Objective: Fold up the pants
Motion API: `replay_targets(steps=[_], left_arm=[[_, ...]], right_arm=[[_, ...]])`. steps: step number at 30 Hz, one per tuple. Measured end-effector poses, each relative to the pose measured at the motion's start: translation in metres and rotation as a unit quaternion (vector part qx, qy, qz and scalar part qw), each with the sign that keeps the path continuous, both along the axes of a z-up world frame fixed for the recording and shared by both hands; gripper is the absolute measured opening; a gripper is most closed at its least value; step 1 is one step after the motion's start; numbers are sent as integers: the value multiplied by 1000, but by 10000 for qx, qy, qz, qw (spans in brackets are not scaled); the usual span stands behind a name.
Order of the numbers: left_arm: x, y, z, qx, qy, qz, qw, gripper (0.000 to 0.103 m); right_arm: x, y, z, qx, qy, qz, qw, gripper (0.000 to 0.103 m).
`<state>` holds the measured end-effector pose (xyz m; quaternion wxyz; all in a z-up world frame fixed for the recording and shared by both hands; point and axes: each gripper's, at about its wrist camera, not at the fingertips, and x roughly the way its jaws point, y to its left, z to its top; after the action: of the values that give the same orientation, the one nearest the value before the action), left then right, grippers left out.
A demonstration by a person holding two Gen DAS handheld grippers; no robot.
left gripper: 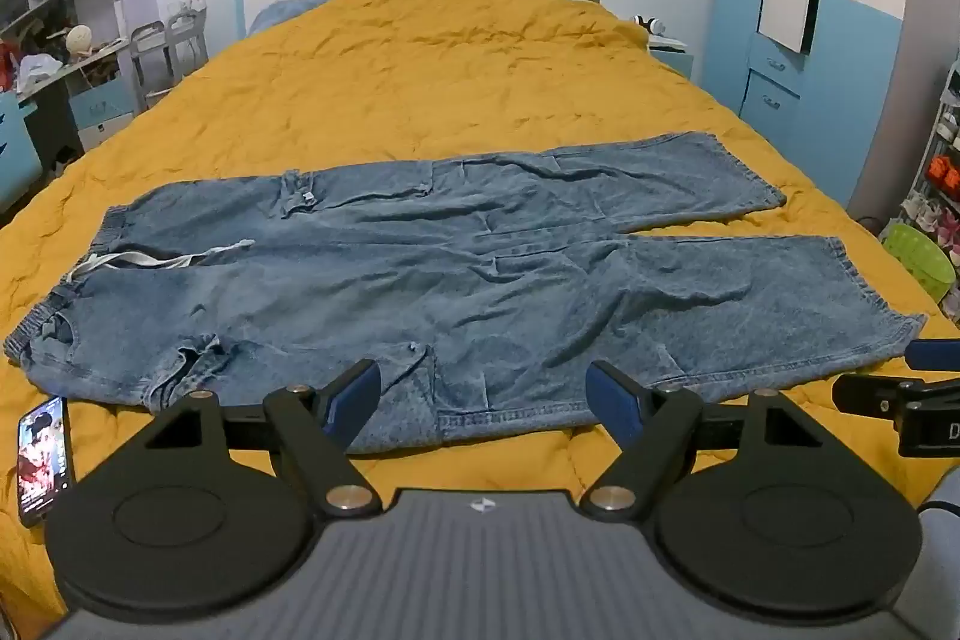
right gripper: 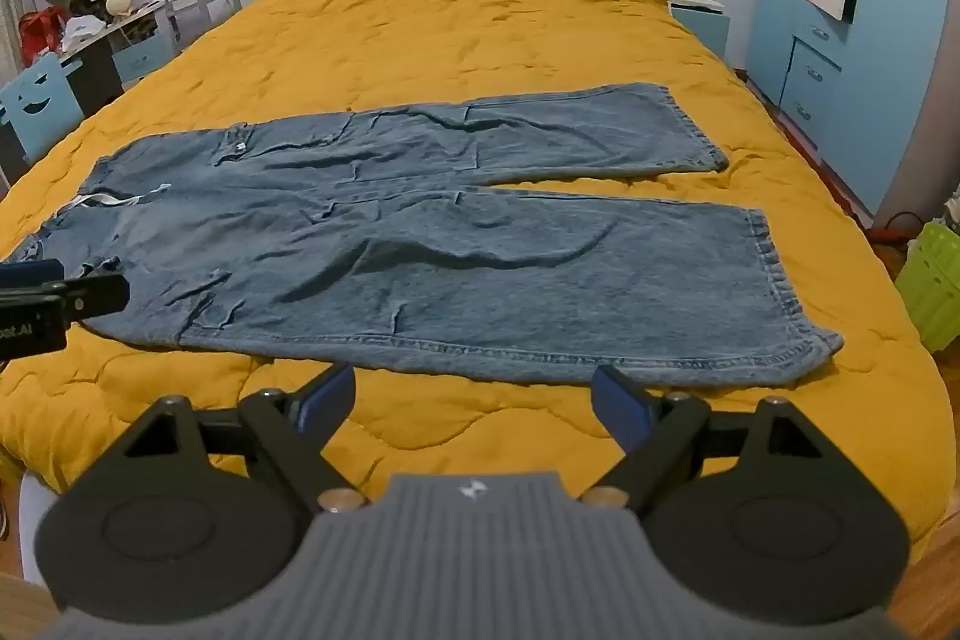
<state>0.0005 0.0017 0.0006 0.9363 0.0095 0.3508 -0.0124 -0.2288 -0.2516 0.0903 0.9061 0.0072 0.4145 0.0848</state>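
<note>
Currently, left wrist view: pants (left gripper: pixel 456 268) lie flat and unfolded across the bed (left gripper: pixel 420 76), on its yellow quilt, waistband to the left, both legs running right. White drawstring (left gripper: pixel 156 259) trails over the cloth near the waistband. Left tongs (left gripper: pixel 483 403) hover over the near edge of the pants, jaws wide apart, nothing between the blue pads (left gripper: pixel 354 400). Phone (left gripper: pixel 45 457) with a lit screen lies on the quilt just beside the pants' waist corner, on the near side. Part of the right tongs (left gripper: pixel 900 400) enters at the right edge, near the hem of the closer leg.

Right wrist view: same pants (right gripper: pixel 432 232), seen from nearer the leg end; the two legs part slightly toward the hems, quilt showing between them. Right tongs (right gripper: pixel 471 403) sit just short of the pants' near edge, over bare quilt, jaws wide apart and empty. Left tongs' tip (right gripper: pixel 66 298) shows at the left edge, by the waist end of the pants; contact cannot be told. Green basket (right gripper: pixel 933 280) stands beyond the hem end, off the bed.
</note>
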Motion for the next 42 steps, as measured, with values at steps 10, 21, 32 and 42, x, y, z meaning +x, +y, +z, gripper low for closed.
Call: replay_targets(steps=[10,21,32,42], left_arm=[[-1,2,2,69,51,57,9999,91],[1,11,-1,14,57,111,9999,91],[-2,16,-2,8,69,139,9999,91],[-3,20,-2,12,56,172,9998,91]], right_arm=[[1,1,1,-7,14,-43,10000,82],[3,9,-1,-6,25,20,10000,82],[3,7,0,17,25,31,10000,82],[0,8,1,73,30,63,9999,82]])
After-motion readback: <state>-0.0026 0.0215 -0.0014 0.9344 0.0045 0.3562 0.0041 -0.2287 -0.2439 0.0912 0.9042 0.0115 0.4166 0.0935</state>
